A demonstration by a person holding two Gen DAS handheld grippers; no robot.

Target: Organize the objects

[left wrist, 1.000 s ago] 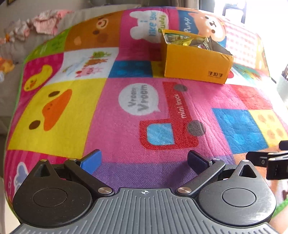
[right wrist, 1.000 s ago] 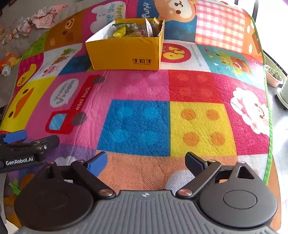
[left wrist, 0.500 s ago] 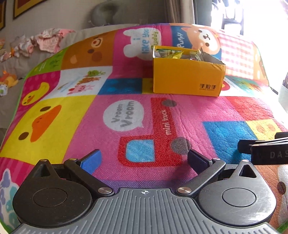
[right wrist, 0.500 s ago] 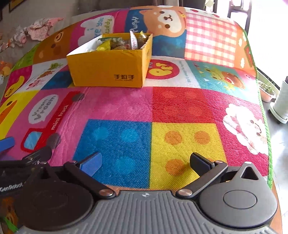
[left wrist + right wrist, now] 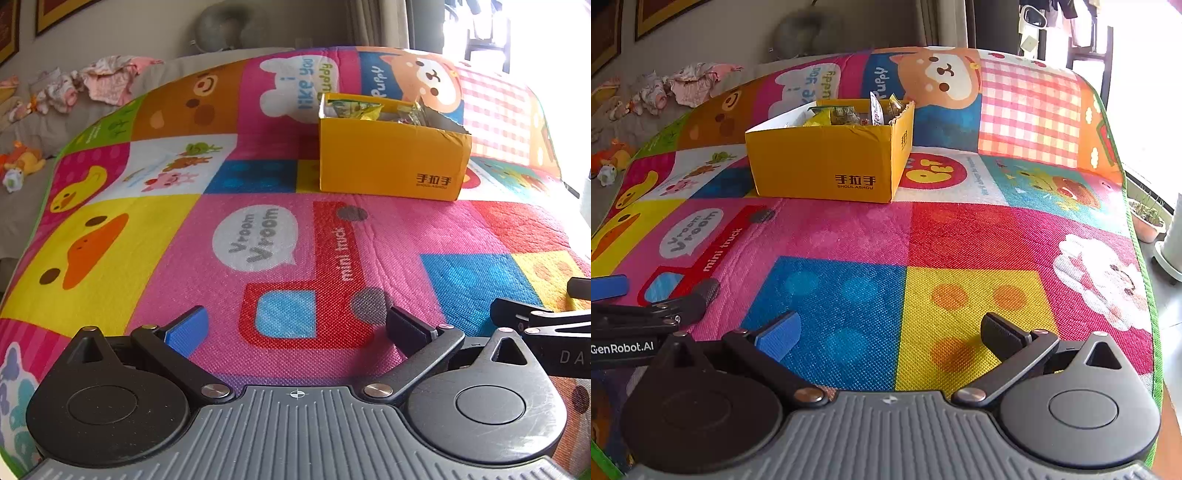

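Observation:
A yellow cardboard box (image 5: pixel 391 162) sits on the far part of a colourful play mat (image 5: pixel 258 236); it also shows in the right wrist view (image 5: pixel 827 166). Several snack packets (image 5: pixel 846 114) lie inside it. My left gripper (image 5: pixel 295 328) is open and empty, low over the mat's near part, well short of the box. My right gripper (image 5: pixel 890 332) is open and empty, beside the left one, over the blue and yellow squares. Each gripper shows at the edge of the other's view.
Crumpled clothes (image 5: pixel 107 79) and soft toys (image 5: pixel 20 162) lie on the grey surface at the far left. A potted plant (image 5: pixel 1148 218) and a white object stand on the floor past the mat's right edge. A bright window is at the far right.
Both grippers have pulled back and lowered, tilting up, so the box looks nearer the horizon and the wall shows. Both stay open and empty.

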